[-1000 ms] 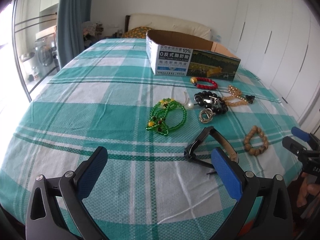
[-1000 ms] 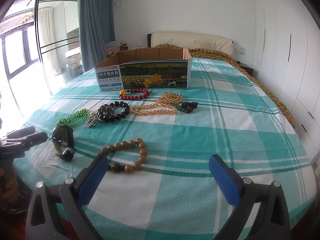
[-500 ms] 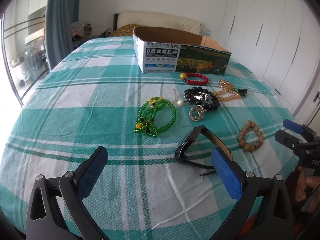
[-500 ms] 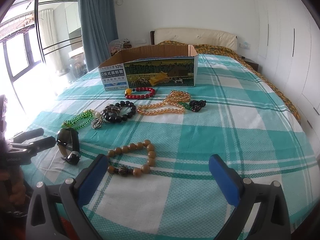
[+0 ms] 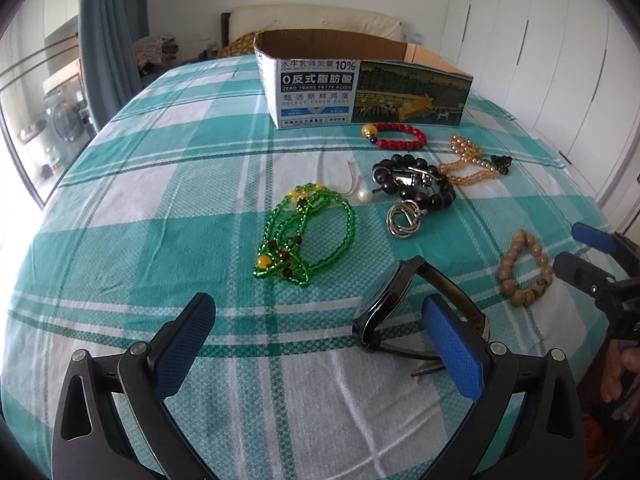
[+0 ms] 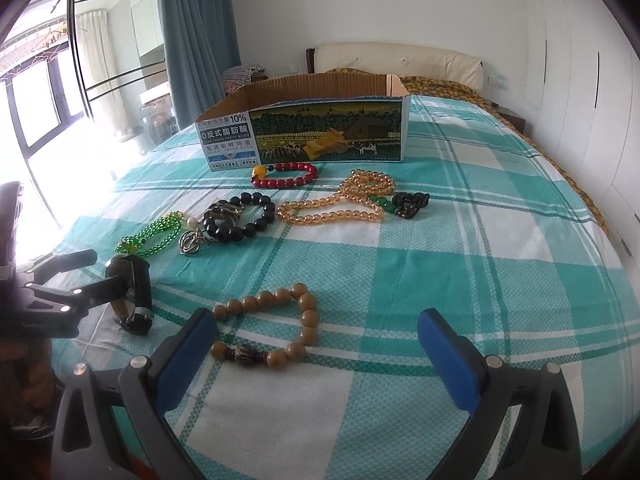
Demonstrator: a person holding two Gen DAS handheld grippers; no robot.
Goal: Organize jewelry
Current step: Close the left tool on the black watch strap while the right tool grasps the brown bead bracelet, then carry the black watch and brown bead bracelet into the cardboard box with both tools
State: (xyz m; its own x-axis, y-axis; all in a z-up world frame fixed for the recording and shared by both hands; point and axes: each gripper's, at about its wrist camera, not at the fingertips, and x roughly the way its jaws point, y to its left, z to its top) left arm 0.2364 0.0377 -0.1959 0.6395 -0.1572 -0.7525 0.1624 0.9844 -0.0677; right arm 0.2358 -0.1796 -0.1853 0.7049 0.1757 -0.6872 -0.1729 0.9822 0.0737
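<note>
Daylight floods in from the window (image 6: pixel 60 92), blown out to plain white where it meets the bed's near-left edge, and the same glare washes the left rim of the left wrist view. Away from the window the checked bedspread (image 6: pixel 460 240) is evenly lit, colours clear, shadows soft and short under the beads. Both fisheye views bend straight lines hard toward the dark corners; the wardrobe doors (image 5: pixel 560 60) curve. The centre is sharp, with box lettering legible, and the edges are smeared
</note>
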